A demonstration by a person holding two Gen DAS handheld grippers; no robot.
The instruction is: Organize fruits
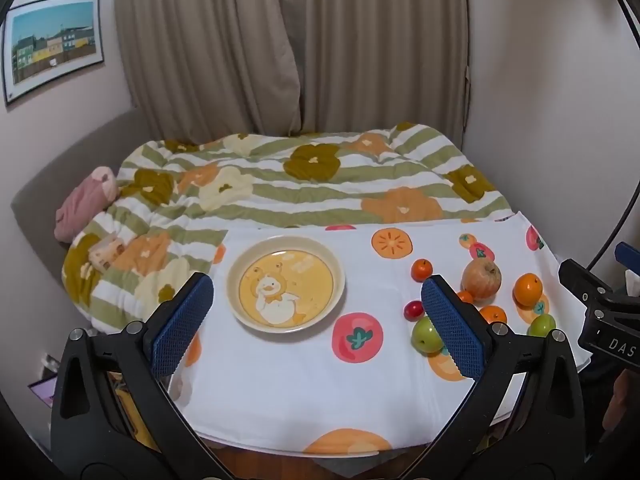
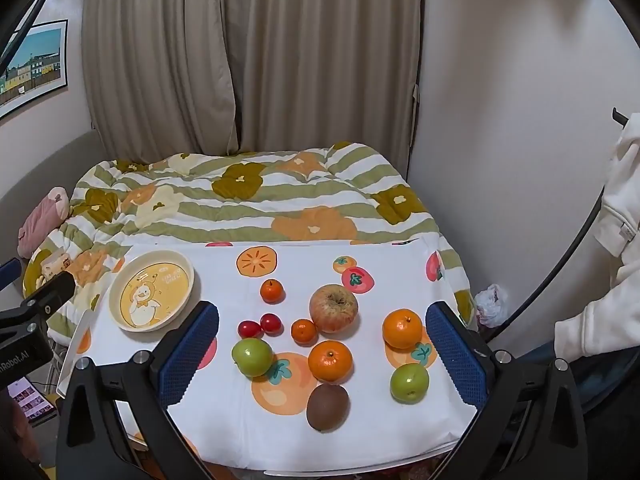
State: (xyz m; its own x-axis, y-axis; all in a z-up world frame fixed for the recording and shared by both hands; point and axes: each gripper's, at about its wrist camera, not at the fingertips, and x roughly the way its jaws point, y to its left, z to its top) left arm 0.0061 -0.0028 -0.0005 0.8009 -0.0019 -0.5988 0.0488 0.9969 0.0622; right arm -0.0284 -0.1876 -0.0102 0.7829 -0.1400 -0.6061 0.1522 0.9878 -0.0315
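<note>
Fruit lies loose on the tablecloth (image 2: pixel 320 432) ahead of the right gripper (image 2: pixel 322 354), whose fingers stand wide apart and hold nothing: an apple (image 2: pixel 333 307), oranges, two green fruits, a kiwi (image 2: pixel 327 406) nearest. The left gripper (image 1: pixel 318 326), also spread and unloaded, faces the plate (image 1: pixel 285 284), fruit off to its right.

Beige curtains (image 2: pixel 248 60) hang closed behind the bed (image 2: pixel 248 200), which wears a green-striped flowered quilt. Left of the curtains, a framed picture (image 1: pixel 54 46) of coloured houses hangs on the pale pink wall (image 2: pixel 500 120). A pink pillow (image 1: pixel 86 202) lies at the bed's left edge.
</note>
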